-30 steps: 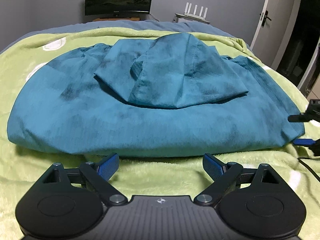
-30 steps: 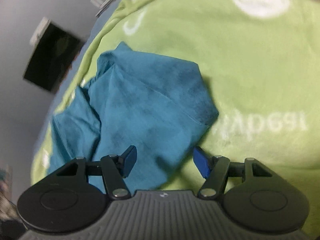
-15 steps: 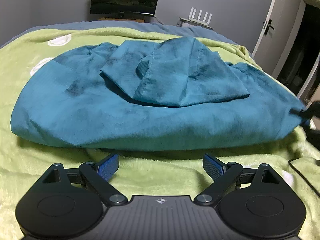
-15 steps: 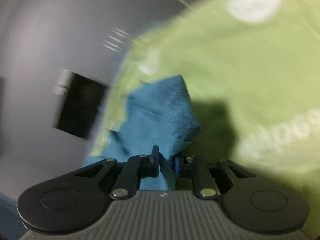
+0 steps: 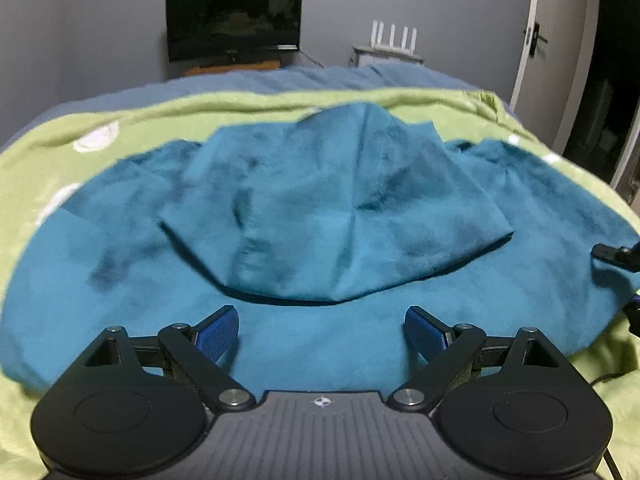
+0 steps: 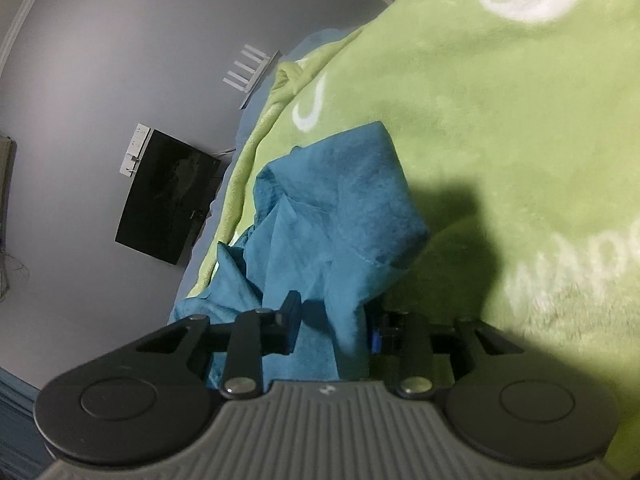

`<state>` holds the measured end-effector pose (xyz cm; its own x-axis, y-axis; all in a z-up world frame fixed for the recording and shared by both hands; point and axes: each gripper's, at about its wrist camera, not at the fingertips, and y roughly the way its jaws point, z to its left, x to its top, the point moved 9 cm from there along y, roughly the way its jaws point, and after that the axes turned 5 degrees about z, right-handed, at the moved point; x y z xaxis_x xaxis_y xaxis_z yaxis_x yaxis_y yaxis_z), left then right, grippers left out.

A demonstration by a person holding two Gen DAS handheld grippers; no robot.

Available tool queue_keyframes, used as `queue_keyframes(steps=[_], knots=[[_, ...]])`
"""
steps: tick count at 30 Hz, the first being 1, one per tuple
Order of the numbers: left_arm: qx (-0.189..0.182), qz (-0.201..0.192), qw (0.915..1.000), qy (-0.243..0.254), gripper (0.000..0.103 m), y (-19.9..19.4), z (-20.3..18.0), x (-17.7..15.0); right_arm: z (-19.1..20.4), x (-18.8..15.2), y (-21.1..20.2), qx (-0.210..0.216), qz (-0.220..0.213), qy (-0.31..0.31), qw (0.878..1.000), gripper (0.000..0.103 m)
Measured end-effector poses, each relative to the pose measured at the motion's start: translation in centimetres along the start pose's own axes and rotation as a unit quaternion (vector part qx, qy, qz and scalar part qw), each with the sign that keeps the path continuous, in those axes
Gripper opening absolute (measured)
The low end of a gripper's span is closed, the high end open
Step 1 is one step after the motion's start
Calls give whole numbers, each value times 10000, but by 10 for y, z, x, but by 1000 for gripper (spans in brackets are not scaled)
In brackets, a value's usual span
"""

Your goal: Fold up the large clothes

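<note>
A large teal garment (image 5: 304, 216) lies spread on the green blanket (image 5: 52, 156), with its sleeves folded in over the body. My left gripper (image 5: 322, 330) is open, its blue pads over the garment's near hem, holding nothing. My right gripper (image 6: 334, 324) is shut on a corner of the teal garment (image 6: 340, 208) and holds it bunched a little above the blanket (image 6: 500, 112). Its fingertips also show at the right edge of the left wrist view (image 5: 618, 256), at the garment's right corner.
A dark monitor (image 5: 234, 20) and a white router (image 5: 394, 38) stand against the grey wall beyond the bed. A door (image 5: 556, 52) and dark doorway are at the right. A blue sheet (image 5: 280, 80) shows past the blanket's far edge.
My right gripper closed on the garment's corner and lifted it. My left gripper moved forward, from the bare blanket to over the garment's near hem, staying open.
</note>
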<state>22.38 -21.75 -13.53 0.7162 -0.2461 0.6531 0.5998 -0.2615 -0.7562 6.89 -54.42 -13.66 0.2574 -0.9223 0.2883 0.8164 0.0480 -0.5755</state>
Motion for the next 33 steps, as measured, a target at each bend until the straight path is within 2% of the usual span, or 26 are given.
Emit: queue_keyframes(steps=[4, 7, 11, 13, 16, 17, 18, 19, 20, 22, 24, 26, 29, 31, 33], knots=[[-21, 354, 9991, 246, 95, 30, -12, -20, -8, 3, 3, 95, -13, 167, 9998, 33], [21, 265, 9983, 522, 95, 37, -18, -35, -11, 7, 13, 53, -83, 265, 9996, 36], [-67, 299, 9984, 482, 96, 43, -17, -38, -12, 10, 19, 128, -173, 308, 9993, 36], [-82, 304, 9984, 475, 96, 44, -17, -39, -1, 9, 14, 270, -226, -20, 9994, 20], [-79, 286, 9983, 503, 96, 43, -17, -40, 32, 0, -1, 473, -386, -878, 9943, 17], [-107, 245, 9984, 502, 93, 39, -17, -37, 43, -4, -6, 544, -451, -1224, 9900, 17], [-188, 104, 9987, 465, 82, 32, -18, -34, 51, -7, -8, 597, -492, -1449, 9864, 16], [-243, -153, 9988, 396, 75, 21, -17, -29, 58, -10, -11, 640, -534, -1659, 9826, 16], [-200, -463, 9983, 309, 75, 11, -13, -21, 62, -12, -12, 648, -548, -1771, 9805, 16], [-71, -948, 9955, 18, 86, -4, -3, 0, 63, -14, -9, 556, -529, -1875, 9793, 16], [39, -1115, 9934, -275, 88, -6, 8, 21, 59, -13, -5, 433, -486, -1809, 9813, 16], [212, -1034, 9934, -442, 88, 3, 17, 35, 56, -12, -2, 347, -437, -1721, 9835, 16], [511, -578, 9965, -311, 83, 33, 20, 37, 60, -15, -4, 298, -473, -1923, 9797, 16], [578, -193, 9981, -18, 83, 54, 15, 25, 72, -21, -7, 329, -546, -2287, 9714, 16], [681, 159, 9972, 283, 84, 75, 9, 6, 89, -32, -13, 367, -665, -2824, 9563, 16]])
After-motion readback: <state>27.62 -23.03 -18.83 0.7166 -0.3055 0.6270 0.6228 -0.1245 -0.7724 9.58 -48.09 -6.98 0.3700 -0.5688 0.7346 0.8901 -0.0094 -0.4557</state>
